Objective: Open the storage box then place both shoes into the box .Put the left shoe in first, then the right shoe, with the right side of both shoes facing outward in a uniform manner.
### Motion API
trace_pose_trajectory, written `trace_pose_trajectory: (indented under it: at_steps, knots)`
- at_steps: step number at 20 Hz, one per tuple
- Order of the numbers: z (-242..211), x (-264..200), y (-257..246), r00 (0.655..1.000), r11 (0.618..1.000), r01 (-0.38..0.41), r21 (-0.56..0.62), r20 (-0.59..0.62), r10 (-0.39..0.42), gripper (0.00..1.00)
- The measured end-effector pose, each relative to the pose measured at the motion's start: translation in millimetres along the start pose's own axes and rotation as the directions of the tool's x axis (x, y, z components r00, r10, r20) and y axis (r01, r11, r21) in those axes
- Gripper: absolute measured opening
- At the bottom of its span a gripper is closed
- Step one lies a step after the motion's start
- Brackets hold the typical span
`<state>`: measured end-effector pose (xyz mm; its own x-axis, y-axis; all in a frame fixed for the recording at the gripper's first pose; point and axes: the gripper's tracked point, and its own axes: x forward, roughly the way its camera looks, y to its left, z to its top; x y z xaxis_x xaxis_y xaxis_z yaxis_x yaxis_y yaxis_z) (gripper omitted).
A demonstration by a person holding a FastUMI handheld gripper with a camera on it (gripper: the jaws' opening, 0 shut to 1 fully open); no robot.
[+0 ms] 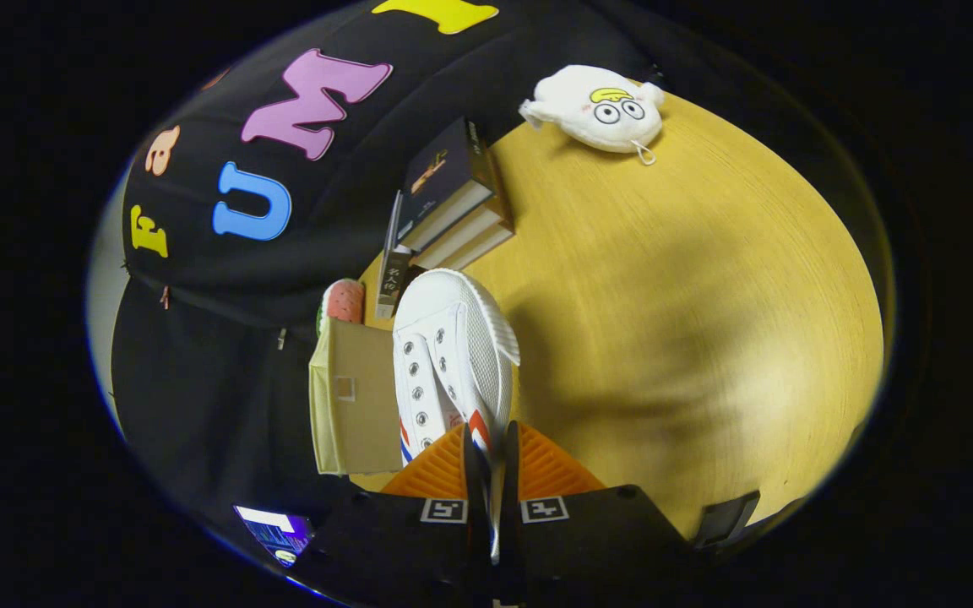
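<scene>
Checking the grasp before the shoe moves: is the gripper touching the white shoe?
Touching. In the gripper view both fingers pinch the white shoe between them.

Only Chinese characters on a book spine (391, 284) show, too small to read.

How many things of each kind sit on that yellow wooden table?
White canvas shoe, clamped in the gripper: 1
Beige storage box: 1
Stacked books: 3, perhaps more
White plush toy with cartoon eyes: 1
Pink and green round object behind the box: 1
Total: 7

Cloth-walled booth, wooden table (706, 279)
</scene>
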<state>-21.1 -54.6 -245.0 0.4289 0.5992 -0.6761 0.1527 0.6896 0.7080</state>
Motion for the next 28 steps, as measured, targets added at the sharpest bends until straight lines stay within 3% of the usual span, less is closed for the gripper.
trace_pose_trajectory:
  at_steps: [7,15,23,28]
  knots:
    - [0.5,13.4,121.4,0.997,0.997,-0.077,-0.024,-0.016,0.076,0.08]
    - [-36.9,87.1,219.1,0.999,0.998,-0.041,-0.050,-0.007,0.041,0.08]
    - [-68.0,153.1,205.3,0.983,0.980,0.181,-0.085,-0.010,-0.183,0.08]
    - [-68.4,163.1,207.3,0.976,0.973,0.219,-0.076,0.000,-0.219,0.11]
